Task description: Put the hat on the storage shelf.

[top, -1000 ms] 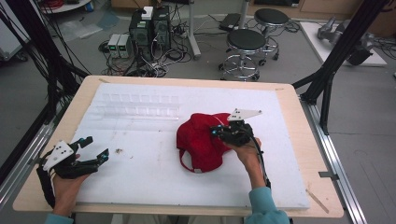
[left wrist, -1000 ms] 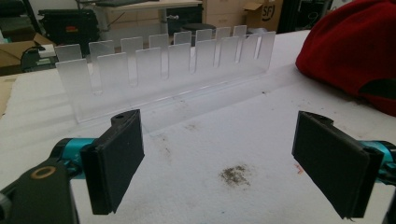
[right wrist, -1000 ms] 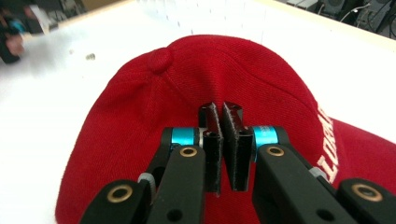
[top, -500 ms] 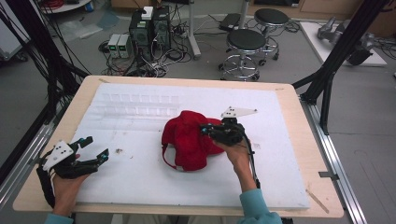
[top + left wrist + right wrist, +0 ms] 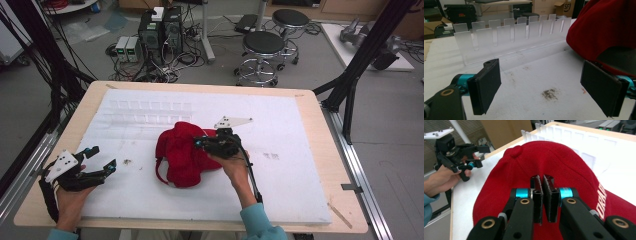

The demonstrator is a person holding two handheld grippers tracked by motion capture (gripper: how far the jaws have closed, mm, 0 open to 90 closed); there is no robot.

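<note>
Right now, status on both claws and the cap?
Right claw shut, pinching the red cap's fabric. Left claw open, nothing between its jaws, near the table's left edge. Clear slotted rack behind the cap, apart from it.

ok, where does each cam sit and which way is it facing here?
High view: above the person's side, looking forward and down at the white foam table top; both forearms, left gripper, right gripper.
Left gripper view: along its open jaws toward the clear plastic slotted rack.
Right gripper view: along its jaws, shut on the red fabric cap.
All three views share the cap.
</note>
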